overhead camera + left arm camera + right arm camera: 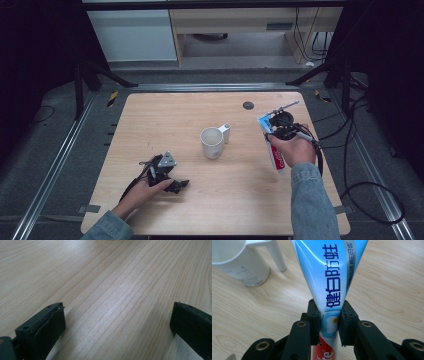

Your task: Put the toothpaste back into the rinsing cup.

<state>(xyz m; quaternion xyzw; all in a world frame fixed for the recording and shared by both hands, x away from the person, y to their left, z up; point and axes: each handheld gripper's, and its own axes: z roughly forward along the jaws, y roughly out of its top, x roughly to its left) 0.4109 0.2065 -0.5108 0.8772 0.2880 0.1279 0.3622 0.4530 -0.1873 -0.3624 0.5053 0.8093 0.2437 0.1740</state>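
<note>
The toothpaste tube point(329, 277) carries large blue Chinese characters "健白防蛀". Smaller characters stand on its grey stripe, too small to read. White letters "te" show on its red part.

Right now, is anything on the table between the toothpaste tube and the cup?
Nothing visible. The right gripper holds the toothpaste tube above bare table, and the cup stands off to its side with open wood between them.

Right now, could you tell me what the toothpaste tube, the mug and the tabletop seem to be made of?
Toothpaste tube: likely soft laminated plastic, glossy, flattened toward its end. Mug: probably plastic, smooth off-white with thin walls. Tabletop: pale wood or wood-look laminate with a grain pattern and a slight sheen.
</note>
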